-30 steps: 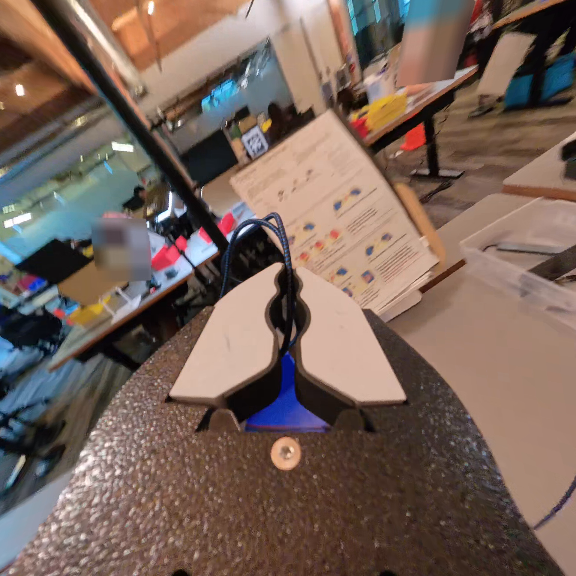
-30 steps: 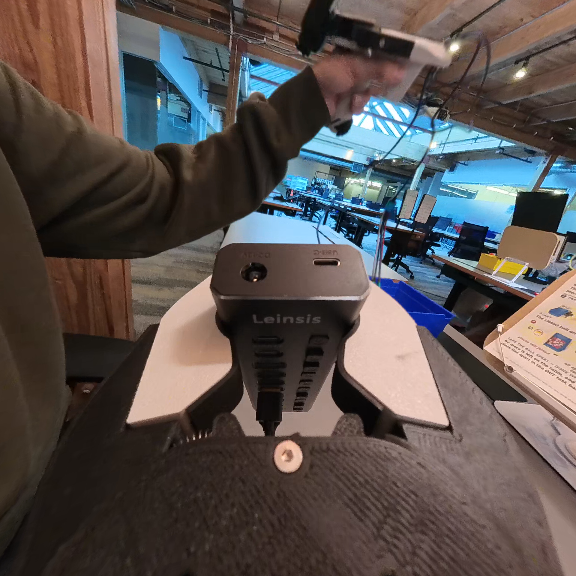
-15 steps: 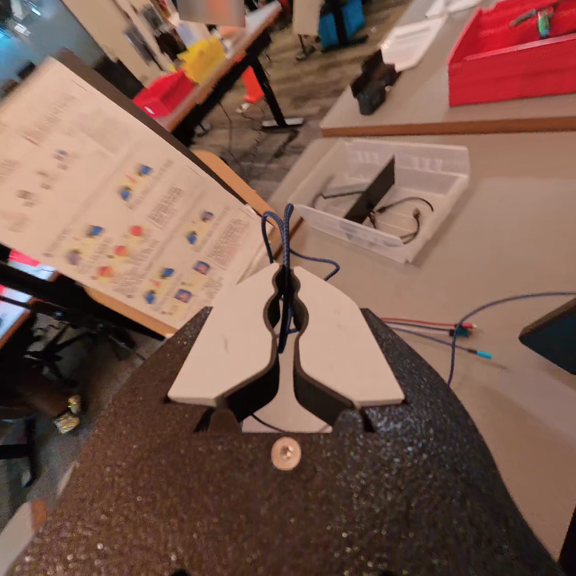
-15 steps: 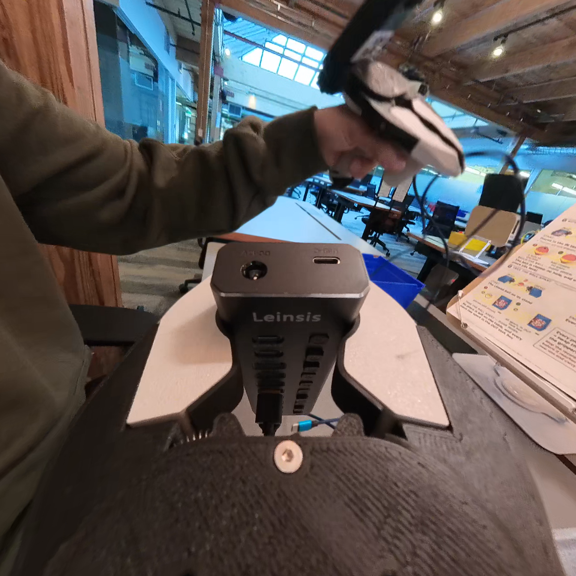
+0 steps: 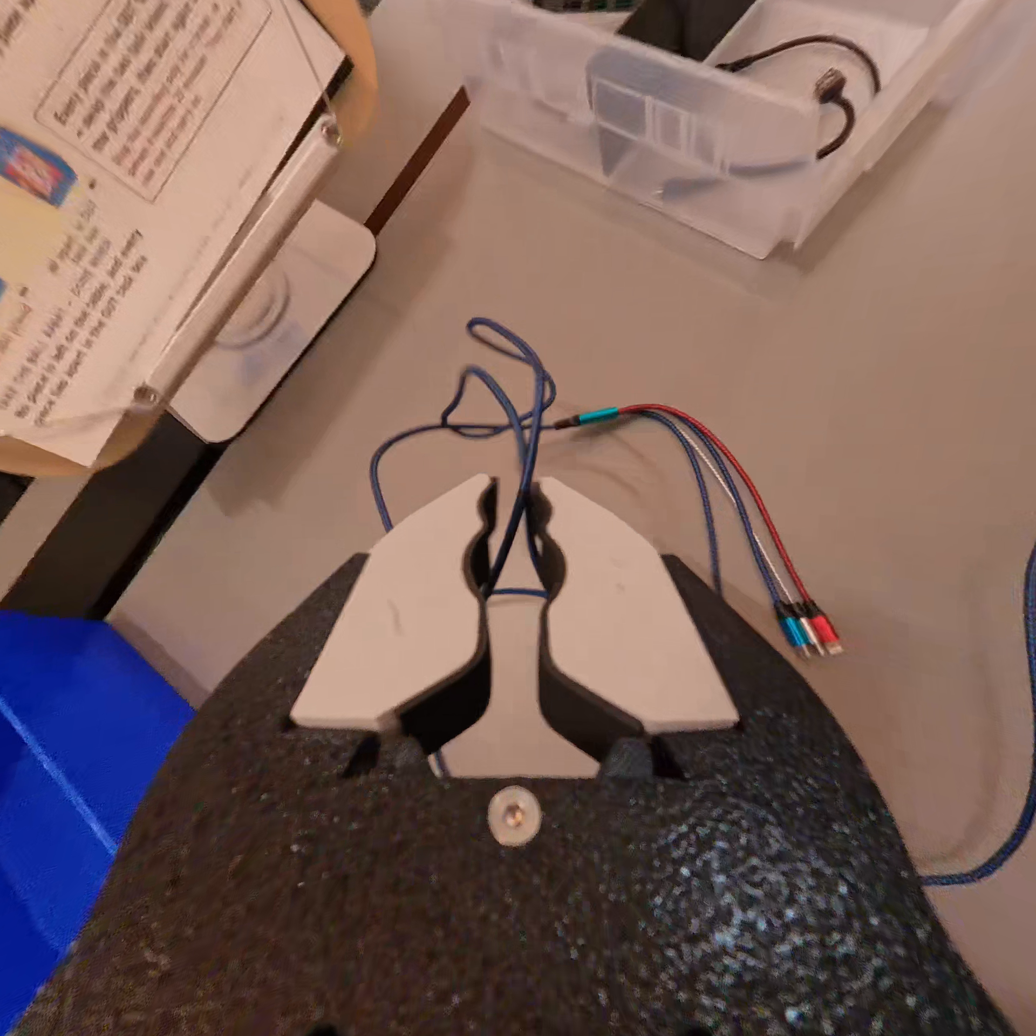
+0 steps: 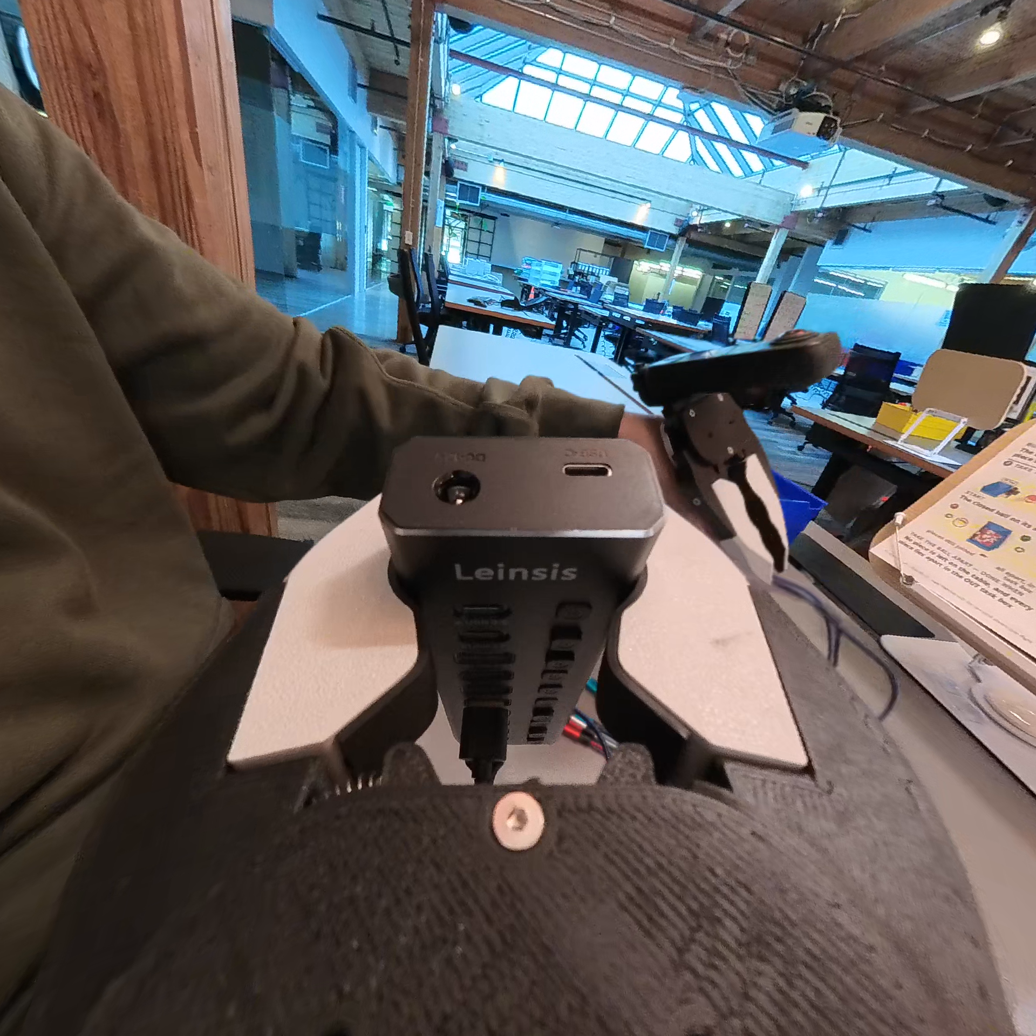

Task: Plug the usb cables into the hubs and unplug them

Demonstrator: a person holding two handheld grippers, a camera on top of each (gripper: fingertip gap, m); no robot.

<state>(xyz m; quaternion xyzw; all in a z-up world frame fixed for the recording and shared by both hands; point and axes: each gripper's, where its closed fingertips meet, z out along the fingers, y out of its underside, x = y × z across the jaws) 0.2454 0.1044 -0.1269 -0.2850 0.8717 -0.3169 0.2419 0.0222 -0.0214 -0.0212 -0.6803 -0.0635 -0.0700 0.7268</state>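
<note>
My left tongs [image 5: 513, 488] point down at a beige table [image 5: 841, 347]. Their white fingers [image 5: 415, 594] stand a little apart, a narrow gap at the tips, and blue cable [image 5: 518, 521] runs loosely through that gap; I cannot tell whether anything presses it. Just ahead of the tips the cable lies in slack loops on the table. Ahead and to the right a teal splitter [image 5: 597, 416] sends out red, white and blue leads, ending in three small plugs [image 5: 807, 630] beside my right finger. Farther ahead sits a clear bin [image 5: 701, 185] with a black cord inside.

My right tongs [image 6: 521, 538] pinch a black hub [image 6: 521, 566] by its sides, held upright, its slotted face towards me. One black plug [image 6: 483, 740] sits in the lowest port, near the tongs' base. Beyond the hub, to the right, the left tongs show again, tilted downward over the table.

To do this step well (as I judge it, readying a plug for the hub), I should grip the cable just behind a plug, not mid-cord, so the tip cannot flop. I should hold the hub steady, turn a free port to face the plug, line them up squarely, then push straight.
</note>
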